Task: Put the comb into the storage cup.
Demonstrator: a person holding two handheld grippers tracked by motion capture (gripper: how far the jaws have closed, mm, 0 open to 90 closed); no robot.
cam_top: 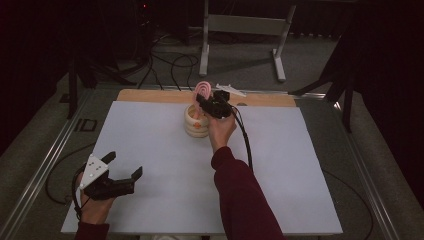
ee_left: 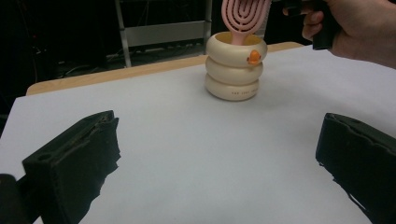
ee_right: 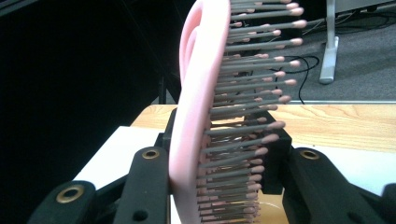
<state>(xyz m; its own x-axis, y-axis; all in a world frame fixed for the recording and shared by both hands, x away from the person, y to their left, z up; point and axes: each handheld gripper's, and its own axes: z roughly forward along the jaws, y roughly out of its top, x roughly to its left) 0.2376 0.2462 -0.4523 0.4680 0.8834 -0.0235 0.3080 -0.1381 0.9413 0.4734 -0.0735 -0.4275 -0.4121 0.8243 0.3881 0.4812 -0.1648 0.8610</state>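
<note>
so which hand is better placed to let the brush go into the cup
Right. Its tool is clamped on the pink brush, whose lower end is already inside the cream cup. The left tool sits open near the table's front edge, far from the cup.

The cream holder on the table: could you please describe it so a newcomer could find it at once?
Start at the white sheet covering the table and look to its far edge, by the wooden strip. There stands the cream holder, shaped like three stacked rings with a small orange duck, a pink hairbrush poking from its top.
</note>
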